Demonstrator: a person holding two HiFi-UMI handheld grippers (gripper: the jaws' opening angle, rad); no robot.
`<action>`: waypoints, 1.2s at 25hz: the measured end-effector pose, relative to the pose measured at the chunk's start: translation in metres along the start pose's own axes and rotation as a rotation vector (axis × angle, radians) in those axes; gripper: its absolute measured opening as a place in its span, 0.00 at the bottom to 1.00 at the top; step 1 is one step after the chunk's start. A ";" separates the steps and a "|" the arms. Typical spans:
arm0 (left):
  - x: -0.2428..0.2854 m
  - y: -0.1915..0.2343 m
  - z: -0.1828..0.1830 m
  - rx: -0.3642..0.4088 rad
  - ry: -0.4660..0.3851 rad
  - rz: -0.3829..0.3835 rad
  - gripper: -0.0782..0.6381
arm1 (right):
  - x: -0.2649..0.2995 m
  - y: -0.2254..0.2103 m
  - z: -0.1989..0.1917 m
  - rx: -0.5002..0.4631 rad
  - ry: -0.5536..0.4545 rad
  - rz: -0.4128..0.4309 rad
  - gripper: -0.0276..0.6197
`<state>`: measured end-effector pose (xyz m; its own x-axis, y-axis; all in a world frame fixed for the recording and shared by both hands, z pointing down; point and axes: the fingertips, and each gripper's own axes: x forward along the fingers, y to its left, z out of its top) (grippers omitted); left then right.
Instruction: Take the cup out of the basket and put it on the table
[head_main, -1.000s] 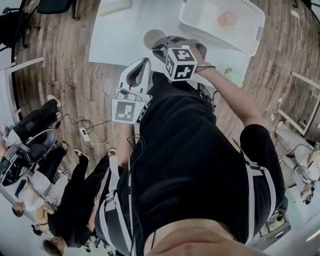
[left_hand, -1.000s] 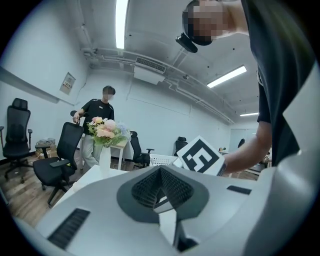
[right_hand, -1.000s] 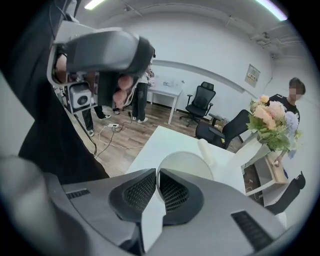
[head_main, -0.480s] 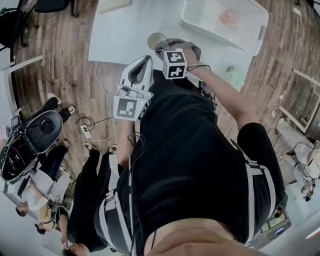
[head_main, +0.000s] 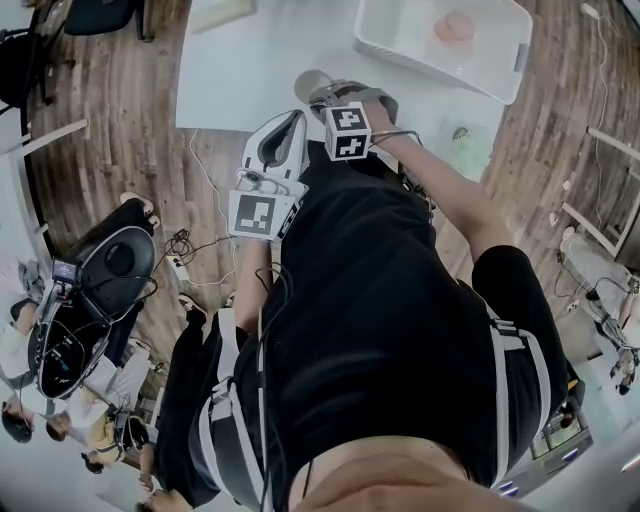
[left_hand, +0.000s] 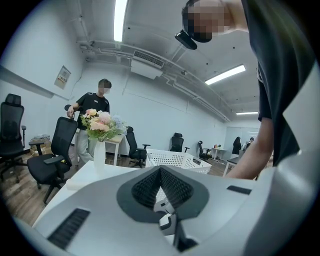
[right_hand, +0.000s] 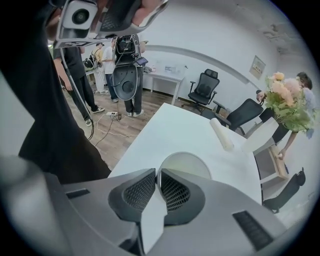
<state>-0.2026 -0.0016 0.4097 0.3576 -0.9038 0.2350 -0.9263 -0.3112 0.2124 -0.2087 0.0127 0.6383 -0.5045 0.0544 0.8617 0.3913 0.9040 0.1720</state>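
The right gripper (right_hand: 157, 175) is pinching the white cup (right_hand: 186, 167) by its rim, fingers closed on it, over the desk's (head_main: 240, 70) near edge and well apart from the basket (head_main: 430, 72). The placing step seems to be in hand; the next move calls for seating the cup flat, then letting go. The left gripper (left_hand: 160, 170) is idling, fingers closed on nothing. There is one cup, one basket, and one pink thing (head_main: 453, 25) lying inside it.
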 end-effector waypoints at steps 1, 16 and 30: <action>0.001 -0.001 -0.001 0.001 0.002 -0.003 0.14 | 0.000 -0.001 -0.002 0.005 0.003 -0.009 0.11; -0.024 -0.046 -0.012 0.019 -0.017 0.001 0.14 | -0.063 0.023 0.005 0.081 -0.116 -0.138 0.20; 0.021 0.050 0.008 0.020 0.007 -0.007 0.14 | -0.180 -0.091 0.032 0.535 -0.619 -0.330 0.20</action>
<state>-0.2428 -0.0385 0.4177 0.3652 -0.8994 0.2404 -0.9257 -0.3236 0.1956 -0.1780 -0.0661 0.4527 -0.9154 -0.1646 0.3674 -0.1825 0.9831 -0.0143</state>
